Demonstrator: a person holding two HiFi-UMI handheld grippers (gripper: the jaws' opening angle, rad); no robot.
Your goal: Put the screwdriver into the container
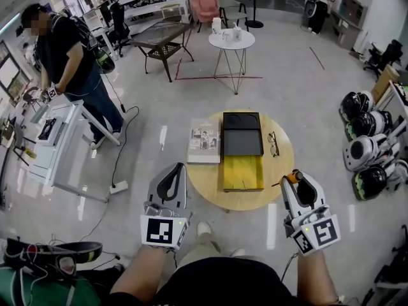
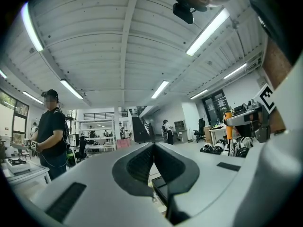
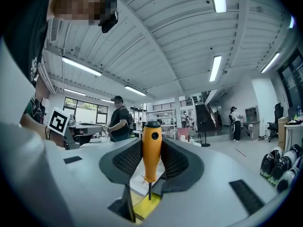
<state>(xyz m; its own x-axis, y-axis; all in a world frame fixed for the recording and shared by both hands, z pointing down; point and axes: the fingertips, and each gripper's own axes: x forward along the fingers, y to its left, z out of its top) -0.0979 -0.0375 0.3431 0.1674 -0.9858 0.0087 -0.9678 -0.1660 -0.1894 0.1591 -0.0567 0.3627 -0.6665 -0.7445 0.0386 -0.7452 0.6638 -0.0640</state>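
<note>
Right jaws: my right gripper is clamped on the orange handle of the screwdriver, with ribbed pads on both sides of it.
Screwdriver: it stands upright between those jaws, its cap above them and its thin shaft pointing down below them.
Left jaws: my left gripper is pressed together with nothing between the pads.
Container: I take it to be the yellow open tray, which shows below and just beyond the right jaws. A black box lies past it on the round table.
Handling: I judge the tool light and stiff. The smooth plastic handle could slip or swing.
Hold: mid-handle, as now, looks the best place, since the shaft is too thin for the pads.
Next: lower it shaft first, then let go low down.
</note>
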